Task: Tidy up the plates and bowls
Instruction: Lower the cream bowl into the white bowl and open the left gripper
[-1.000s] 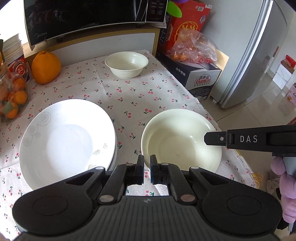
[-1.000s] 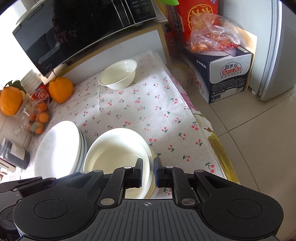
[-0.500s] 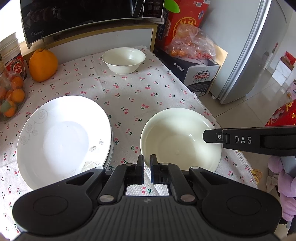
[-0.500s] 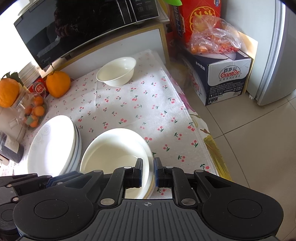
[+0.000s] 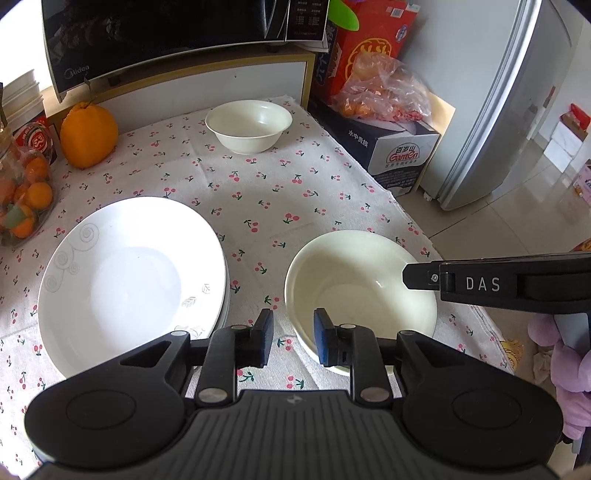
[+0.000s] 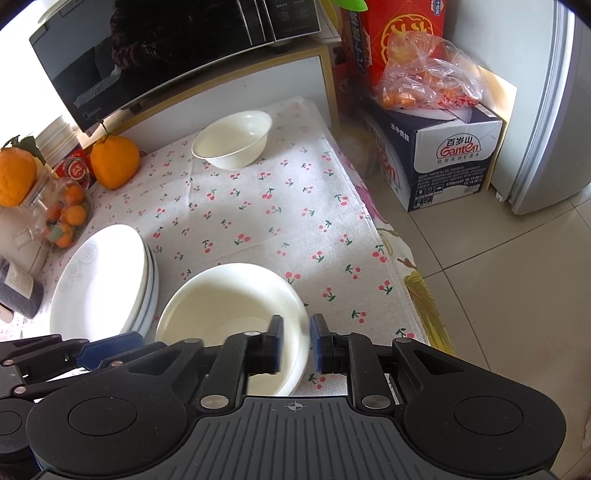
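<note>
A large cream bowl (image 5: 358, 291) sits on the cherry-print cloth near the table's right edge. My left gripper (image 5: 293, 338) is at its near-left rim, jaws opening, with the rim between the fingers and no pad pressing on it. At the bowl's (image 6: 229, 306) right rim my right gripper (image 6: 297, 343) also has its jaws opening, astride the rim with gaps on both sides. Its finger (image 5: 480, 284) reaches over the bowl in the left wrist view. A stack of white plates (image 5: 129, 273) lies to the left. At the far end stands a small cream bowl (image 5: 249, 125).
A big orange (image 5: 88, 134) and a jar of small oranges (image 5: 22, 199) stand at the back left under a microwave (image 5: 166, 33). Beyond the table's right edge are a water carton (image 5: 399, 147), a fridge (image 5: 517, 92) and tiled floor.
Both grippers' jaws, shut before, have parted a little. Neither hand has shifted, and the bowls and plates lie where they were.
</note>
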`<state>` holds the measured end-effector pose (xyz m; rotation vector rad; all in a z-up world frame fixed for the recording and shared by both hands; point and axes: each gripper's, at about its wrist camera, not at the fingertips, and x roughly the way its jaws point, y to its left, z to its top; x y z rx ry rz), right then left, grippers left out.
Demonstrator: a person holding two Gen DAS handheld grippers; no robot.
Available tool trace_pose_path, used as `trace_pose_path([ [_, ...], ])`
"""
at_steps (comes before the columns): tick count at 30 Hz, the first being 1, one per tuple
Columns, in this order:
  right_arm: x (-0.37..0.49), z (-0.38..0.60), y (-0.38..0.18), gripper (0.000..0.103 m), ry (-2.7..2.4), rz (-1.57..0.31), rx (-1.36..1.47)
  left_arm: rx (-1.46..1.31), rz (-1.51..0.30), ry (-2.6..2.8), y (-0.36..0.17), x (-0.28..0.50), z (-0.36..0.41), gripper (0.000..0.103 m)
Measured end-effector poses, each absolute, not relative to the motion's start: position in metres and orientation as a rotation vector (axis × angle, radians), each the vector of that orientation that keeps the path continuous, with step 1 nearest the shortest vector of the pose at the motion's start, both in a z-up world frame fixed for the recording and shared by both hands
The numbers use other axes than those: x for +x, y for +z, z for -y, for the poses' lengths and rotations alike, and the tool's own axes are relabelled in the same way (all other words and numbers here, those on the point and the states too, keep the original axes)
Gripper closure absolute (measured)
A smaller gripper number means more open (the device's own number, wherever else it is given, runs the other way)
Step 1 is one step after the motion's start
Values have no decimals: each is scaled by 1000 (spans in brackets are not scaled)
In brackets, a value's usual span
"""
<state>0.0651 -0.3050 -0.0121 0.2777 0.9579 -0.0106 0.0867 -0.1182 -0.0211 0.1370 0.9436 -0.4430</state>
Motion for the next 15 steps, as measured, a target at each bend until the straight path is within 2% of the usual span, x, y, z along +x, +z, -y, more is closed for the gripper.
trace_pose_path([
  [4,65,306,-10,74,-4,-954,287,135,-937,-449,-19,86,118,75],
  [6,64,310,-8,66,-1,-945,309,133,-932,-448,-17,86,117,70],
  [8,64,315,-5,53,5,-932,338,127,-923,-449,-15,86,115,63],
  [10,64,318,-3,51,15,-922,360,121,-916,-450,-12,87,114,57],
  [15,66,323,2,38,38,-897,406,97,-892,-444,-3,90,108,39],
])
